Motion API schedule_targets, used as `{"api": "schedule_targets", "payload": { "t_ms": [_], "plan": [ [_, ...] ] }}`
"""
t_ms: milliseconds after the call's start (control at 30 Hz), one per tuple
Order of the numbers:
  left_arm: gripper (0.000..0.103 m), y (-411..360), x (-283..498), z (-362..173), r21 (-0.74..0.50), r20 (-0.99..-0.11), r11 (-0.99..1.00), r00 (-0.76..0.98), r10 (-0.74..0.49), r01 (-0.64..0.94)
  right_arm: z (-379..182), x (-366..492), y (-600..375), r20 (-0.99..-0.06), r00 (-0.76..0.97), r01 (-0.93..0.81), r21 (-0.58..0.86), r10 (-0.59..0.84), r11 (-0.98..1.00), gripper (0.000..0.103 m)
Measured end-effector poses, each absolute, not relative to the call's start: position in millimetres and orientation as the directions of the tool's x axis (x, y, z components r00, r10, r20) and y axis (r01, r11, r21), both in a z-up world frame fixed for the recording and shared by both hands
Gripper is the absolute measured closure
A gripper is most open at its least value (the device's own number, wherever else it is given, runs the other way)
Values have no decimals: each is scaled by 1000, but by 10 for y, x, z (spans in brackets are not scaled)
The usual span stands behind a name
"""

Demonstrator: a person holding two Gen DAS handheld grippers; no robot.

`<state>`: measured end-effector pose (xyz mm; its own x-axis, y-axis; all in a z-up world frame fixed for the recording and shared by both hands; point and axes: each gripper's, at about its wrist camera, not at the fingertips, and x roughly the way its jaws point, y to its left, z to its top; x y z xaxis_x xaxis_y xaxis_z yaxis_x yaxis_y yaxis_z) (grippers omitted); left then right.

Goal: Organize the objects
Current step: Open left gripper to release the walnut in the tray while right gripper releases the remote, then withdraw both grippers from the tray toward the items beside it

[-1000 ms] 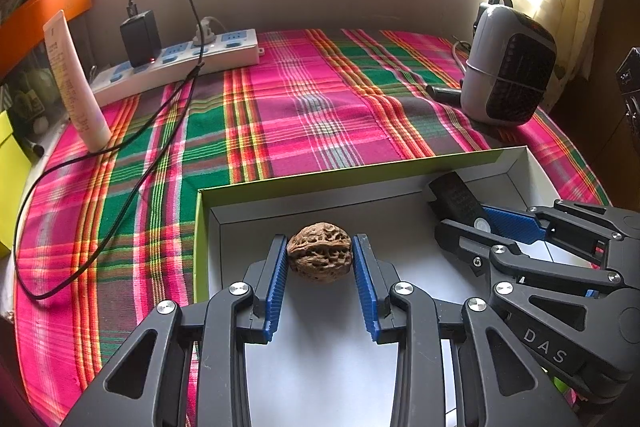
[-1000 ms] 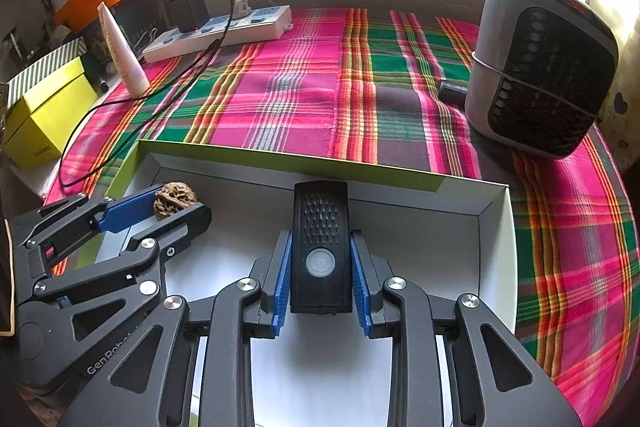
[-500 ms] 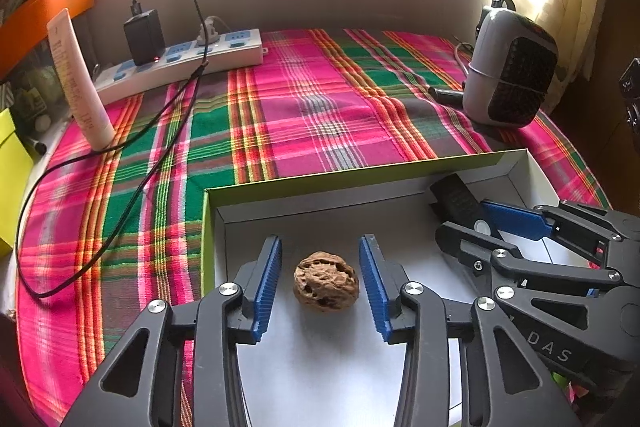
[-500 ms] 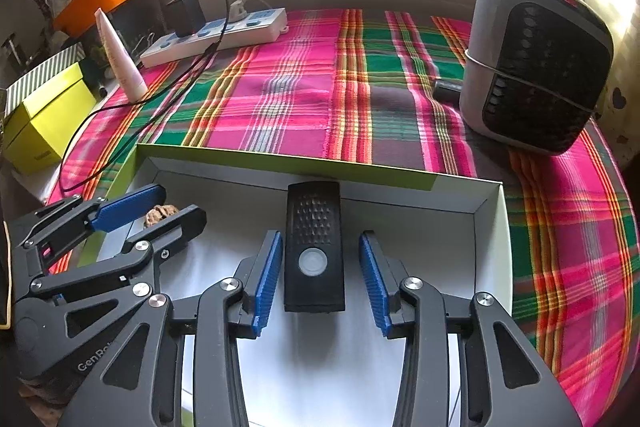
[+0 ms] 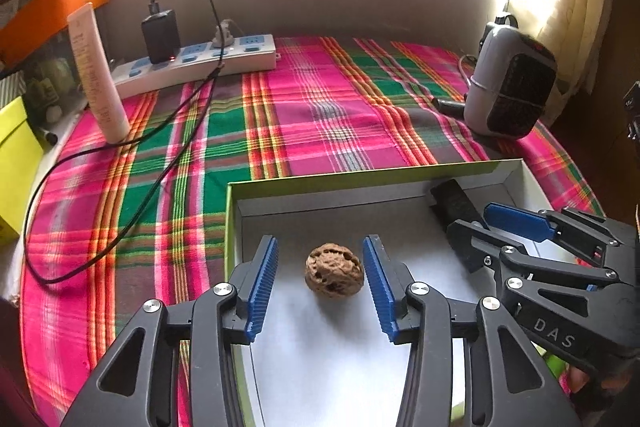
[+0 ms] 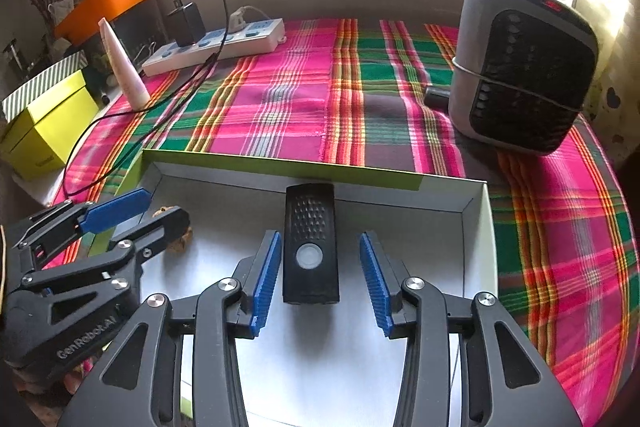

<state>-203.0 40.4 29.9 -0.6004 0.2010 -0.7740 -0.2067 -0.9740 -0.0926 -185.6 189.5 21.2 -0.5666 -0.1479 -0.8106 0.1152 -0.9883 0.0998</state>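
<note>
A brown walnut point(image 5: 334, 275) lies on the white floor of an open shallow box with a green rim point(image 5: 360, 178). My left gripper point(image 5: 320, 267) is open, its blue pads on either side of the walnut, not touching it. A black remote-like device point(image 6: 310, 247) lies in the same box point(image 6: 280, 165). My right gripper point(image 6: 318, 267) is open around it, clear of its sides. The right gripper also shows in the left wrist view point(image 5: 492, 231), and the left gripper shows in the right wrist view point(image 6: 154, 209), partly hiding the walnut point(image 6: 178, 245).
The box sits on a pink and green plaid cloth point(image 5: 320, 107). A small grey heater point(image 6: 520, 67) stands at the right. A white power strip point(image 5: 192, 67) with a black charger and cable, a cream tube point(image 5: 98, 75) and a yellow box point(image 6: 48, 123) are at the left.
Both grippers opened and drew back a little. The walnut and the black device were let go and now rest on the box floor.
</note>
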Motion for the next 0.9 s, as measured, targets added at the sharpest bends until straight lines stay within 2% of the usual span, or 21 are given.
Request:
{"api": "schedule_targets", "payload": {
  "t_ms": [100,900],
  "plan": [
    [60,375,-1961,337,-92,-766,-975,-611,200,-204,231,-1797,1901,-807,-569,115,114,-159,-987,54],
    [60,296,-1245,493,-109,-723,-977,-660,203,-181,446,-1190,1966,-750,-645,93,112,-146,-989,54]
  ]
}}
